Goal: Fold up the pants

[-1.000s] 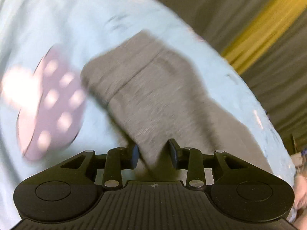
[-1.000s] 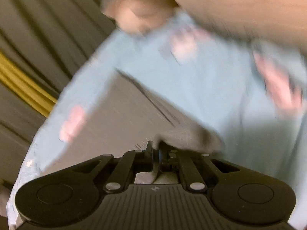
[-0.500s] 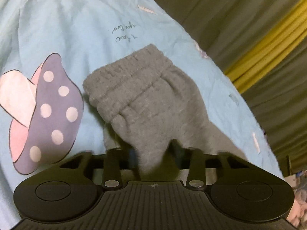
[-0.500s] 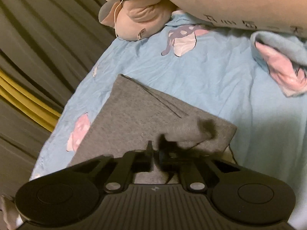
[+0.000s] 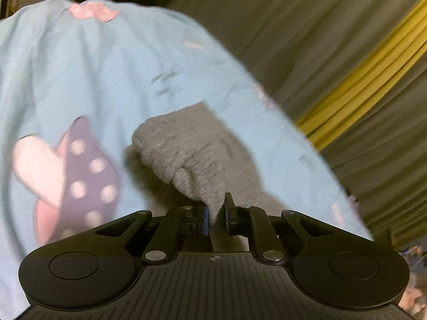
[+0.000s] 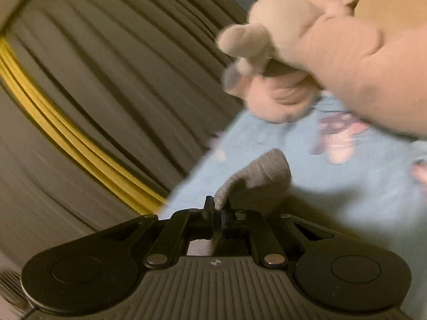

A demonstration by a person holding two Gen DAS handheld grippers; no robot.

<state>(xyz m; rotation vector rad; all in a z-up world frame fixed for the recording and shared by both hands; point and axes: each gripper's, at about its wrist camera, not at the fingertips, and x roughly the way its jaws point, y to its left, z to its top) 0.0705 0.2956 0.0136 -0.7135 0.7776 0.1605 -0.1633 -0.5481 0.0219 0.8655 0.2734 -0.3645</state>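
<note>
The grey pants [image 5: 192,149] lie on a light blue bed sheet [image 5: 80,74]. My left gripper [image 5: 215,214] is shut on a bunched fold of the grey pants, which rises from the sheet into the jaws. In the right wrist view my right gripper [image 6: 217,210] is shut on a ribbed edge of the grey pants [image 6: 261,172], lifted above the sheet [image 6: 333,194]. Most of the pants is hidden below the right gripper body.
A pink and purple dotted print [image 5: 66,176] marks the sheet at the left. A pink plush toy [image 6: 280,53] and a long pillow [image 6: 373,69] lie at the bed's far end. Grey curtains [image 6: 106,80] with a yellow band [image 6: 53,122] run alongside the bed.
My left gripper has closed on the pants and lifted them. My right gripper, still shut on the pants, has raised its edge and swung toward the curtain side.
</note>
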